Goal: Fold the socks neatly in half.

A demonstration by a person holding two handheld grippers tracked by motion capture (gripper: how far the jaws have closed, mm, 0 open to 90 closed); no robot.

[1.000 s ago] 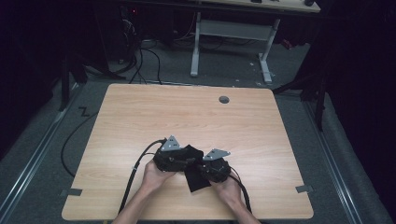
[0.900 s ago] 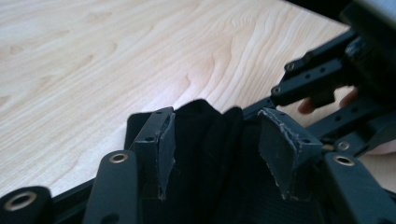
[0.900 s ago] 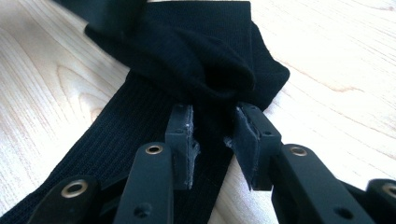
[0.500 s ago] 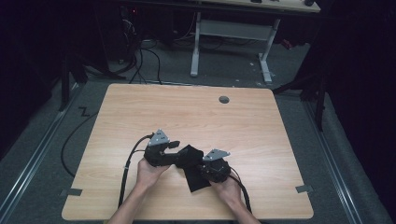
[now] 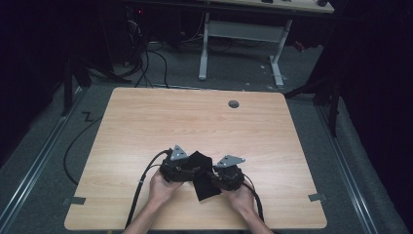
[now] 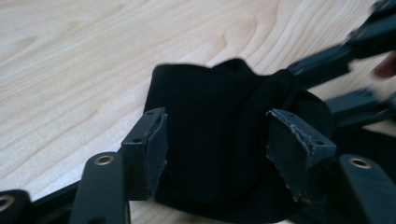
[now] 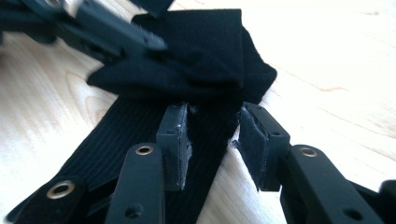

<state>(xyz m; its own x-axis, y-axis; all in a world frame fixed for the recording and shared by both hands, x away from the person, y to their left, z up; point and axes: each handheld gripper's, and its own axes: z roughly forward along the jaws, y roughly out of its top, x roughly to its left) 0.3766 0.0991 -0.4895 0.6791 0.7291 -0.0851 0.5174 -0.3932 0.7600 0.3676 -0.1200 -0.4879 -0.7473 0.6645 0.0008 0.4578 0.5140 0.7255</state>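
Observation:
A black ribbed cloth (image 5: 204, 184) lies near the table's front edge, its upper part folded into a lump. My left gripper (image 5: 191, 170) comes in from the left and my right gripper (image 5: 217, 178) from the right, both at the cloth. In the left gripper view the bunched cloth (image 6: 215, 121) rises between the two spread pads (image 6: 156, 142), and the gripper (image 6: 224, 140) is open. In the right gripper view the flat ribbed strip (image 7: 140, 135) runs under and between the pads (image 7: 175, 135), the folded part (image 7: 205, 56) lies beyond, and the gripper (image 7: 212, 135) is open.
The wooden table (image 5: 195, 122) has a round grommet hole (image 5: 234, 103) near its far edge. Grey tape marks sit at the front corners (image 5: 73, 201). Cables trail off the front from both grippers (image 5: 139, 195). A second desk's white legs (image 5: 204, 48) stand behind.
The left gripper swung out to the left, then came back right to the cloth. The cloth's upper end, stretched out half a second ago, is now bunched into a fold. The right gripper barely moved.

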